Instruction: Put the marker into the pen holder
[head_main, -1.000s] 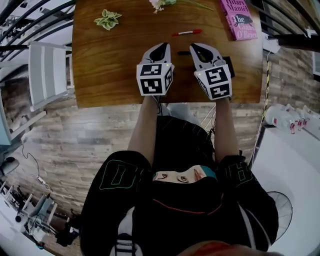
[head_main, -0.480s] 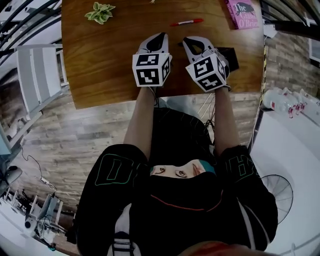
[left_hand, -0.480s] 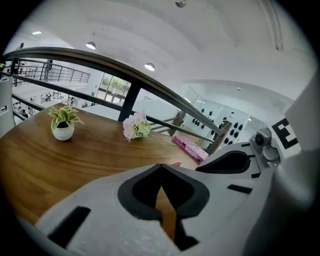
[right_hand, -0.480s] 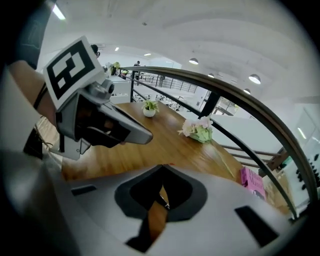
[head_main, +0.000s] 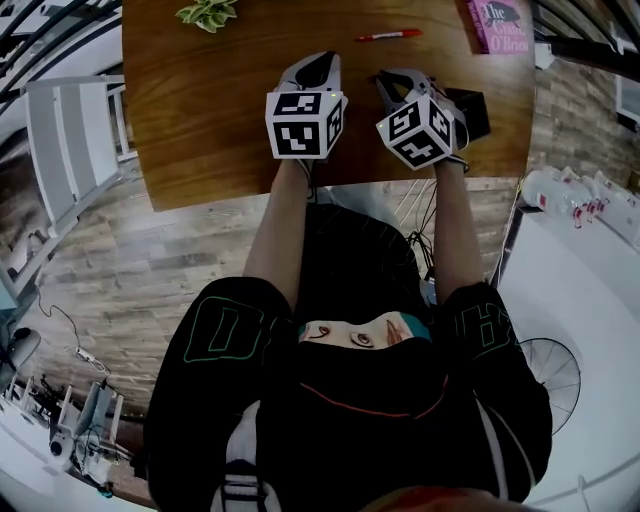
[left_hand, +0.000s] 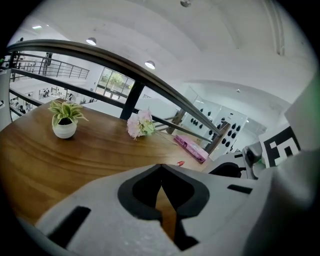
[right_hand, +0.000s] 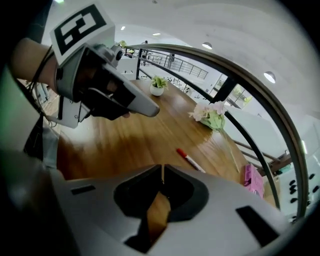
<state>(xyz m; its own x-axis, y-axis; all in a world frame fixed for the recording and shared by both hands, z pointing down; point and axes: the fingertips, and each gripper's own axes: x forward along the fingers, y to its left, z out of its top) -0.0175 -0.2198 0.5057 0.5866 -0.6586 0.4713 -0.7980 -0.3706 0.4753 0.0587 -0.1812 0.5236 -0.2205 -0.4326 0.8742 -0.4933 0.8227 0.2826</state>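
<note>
A marker (head_main: 390, 35) with a red cap lies on the wooden table (head_main: 200, 120), beyond both grippers; the right gripper view shows the marker (right_hand: 190, 160) ahead of the jaws. A black box-shaped holder (head_main: 472, 112) stands just right of my right gripper. My left gripper (head_main: 318, 62) and right gripper (head_main: 385, 78) hover side by side over the table's near part. Both are shut with nothing between their jaws, as the left gripper (left_hand: 161, 167) and right gripper (right_hand: 162, 170) show in their own views.
A small potted plant (head_main: 208, 12) stands at the far left. A pink book (head_main: 500, 20) lies at the far right. Pink flowers (left_hand: 140, 124) lie near the railing behind the table. A white chair (head_main: 70, 130) stands left of the table.
Both grippers stay shut and side by side. The right one has tilted a little, and the head view has shifted so the table sits higher in the picture.
</note>
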